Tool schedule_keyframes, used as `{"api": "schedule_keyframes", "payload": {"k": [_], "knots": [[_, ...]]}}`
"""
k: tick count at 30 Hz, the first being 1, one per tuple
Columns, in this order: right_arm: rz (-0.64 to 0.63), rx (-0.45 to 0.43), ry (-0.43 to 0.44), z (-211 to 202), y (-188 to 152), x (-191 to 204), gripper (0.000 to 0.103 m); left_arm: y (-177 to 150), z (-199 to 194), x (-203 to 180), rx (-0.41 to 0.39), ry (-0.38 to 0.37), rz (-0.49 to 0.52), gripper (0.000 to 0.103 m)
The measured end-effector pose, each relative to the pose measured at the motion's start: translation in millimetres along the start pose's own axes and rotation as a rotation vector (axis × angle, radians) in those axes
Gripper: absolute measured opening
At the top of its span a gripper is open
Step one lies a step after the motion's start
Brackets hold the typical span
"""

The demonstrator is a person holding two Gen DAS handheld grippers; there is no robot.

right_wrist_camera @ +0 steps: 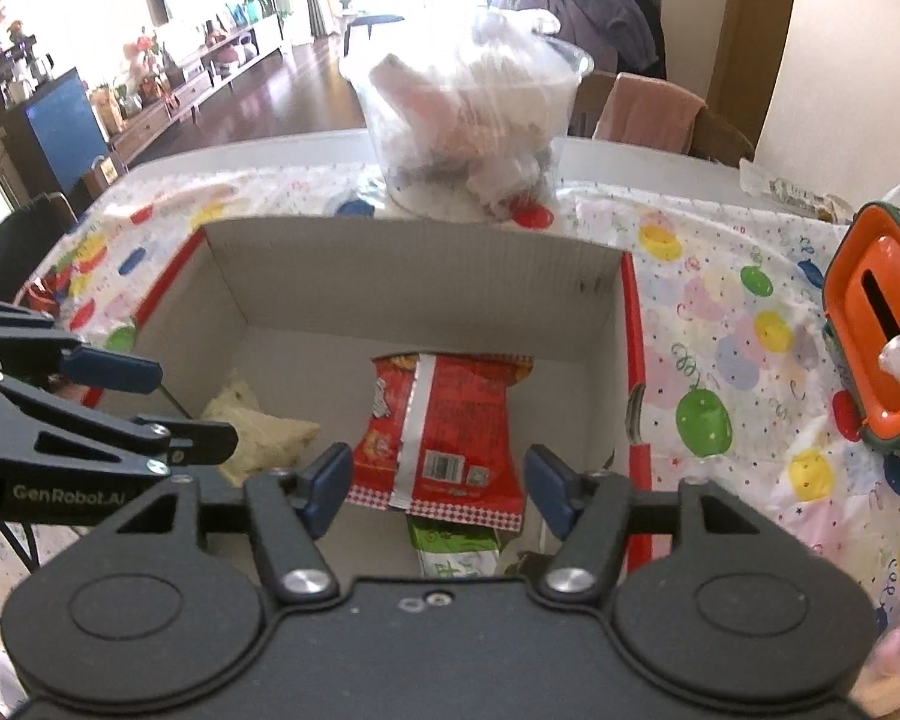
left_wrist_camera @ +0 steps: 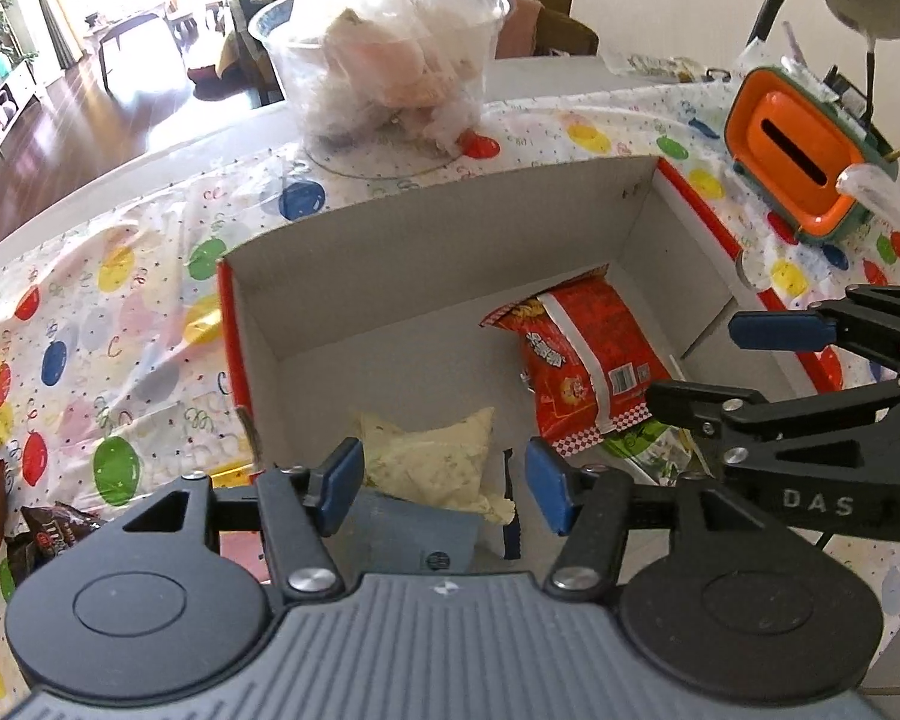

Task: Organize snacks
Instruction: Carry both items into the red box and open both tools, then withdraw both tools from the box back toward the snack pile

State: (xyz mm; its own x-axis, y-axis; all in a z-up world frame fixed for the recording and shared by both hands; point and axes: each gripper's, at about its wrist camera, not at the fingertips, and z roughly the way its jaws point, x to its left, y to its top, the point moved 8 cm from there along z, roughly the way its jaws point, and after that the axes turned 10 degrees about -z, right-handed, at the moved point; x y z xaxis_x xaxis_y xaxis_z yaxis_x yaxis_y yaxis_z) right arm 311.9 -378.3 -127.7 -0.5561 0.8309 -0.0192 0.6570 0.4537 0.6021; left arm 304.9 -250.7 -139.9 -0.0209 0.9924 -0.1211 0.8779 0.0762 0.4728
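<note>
Table (left_wrist_camera: pixel 90 168) under a balloon-print cloth (left_wrist_camera: pixel 120 324), set up as the sorting surface. The cardboard box (left_wrist_camera: pixel 450 222), open-topped with red outer sides, sits mid-table as the collecting bin, so both grippers hang above it pointing down into it. Behind the box is a clear plastic tub (left_wrist_camera: pixel 384 78) stuffed with bagged items, probably a supply still to sort. At the right of the cloth is an orange tissue holder (left_wrist_camera: pixel 798 150), not part of the job.

Inside the box: a red snack bag (right_wrist_camera: pixel 444 426) lies flat near the right wall, a green packet (right_wrist_camera: pixel 456 552) is partly under its near end, and a pale yellow packet (left_wrist_camera: pixel 432 462) lies toward the left, partly on a blue-grey packet (left_wrist_camera: pixel 414 534). They lie loose, likely dropped in. Dark wrappers (left_wrist_camera: pixel 42 528) remain on the cloth left of the box, probably next.

Left gripper (left_wrist_camera: pixel 444 486): jaws about half open, nothing held, above the yellow packet. Right gripper (right_wrist_camera: pixel 438 492): jaws parted wider, empty, above the red bag.
</note>
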Motion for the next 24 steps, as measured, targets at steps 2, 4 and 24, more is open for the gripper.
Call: {"api": "schedule_keyframes", "payload": {"k": [2, 4, 24], "knots": [[0.003, -0.016, 0.007, -6, 3, 1, 0.064, 0, -6, 3, -0.015, -0.002, -0.009, 0.062], [0.005, -0.031, 0.013, -12, 6, 3, 0.066, 1, -13, 6, -0.028, -0.008, -0.016, 0.062], [-0.013, -0.156, 0.061, -53, 31, 59, 0.088, -5, -80, 53, -0.191, -0.040, -0.036, 0.077]]}}
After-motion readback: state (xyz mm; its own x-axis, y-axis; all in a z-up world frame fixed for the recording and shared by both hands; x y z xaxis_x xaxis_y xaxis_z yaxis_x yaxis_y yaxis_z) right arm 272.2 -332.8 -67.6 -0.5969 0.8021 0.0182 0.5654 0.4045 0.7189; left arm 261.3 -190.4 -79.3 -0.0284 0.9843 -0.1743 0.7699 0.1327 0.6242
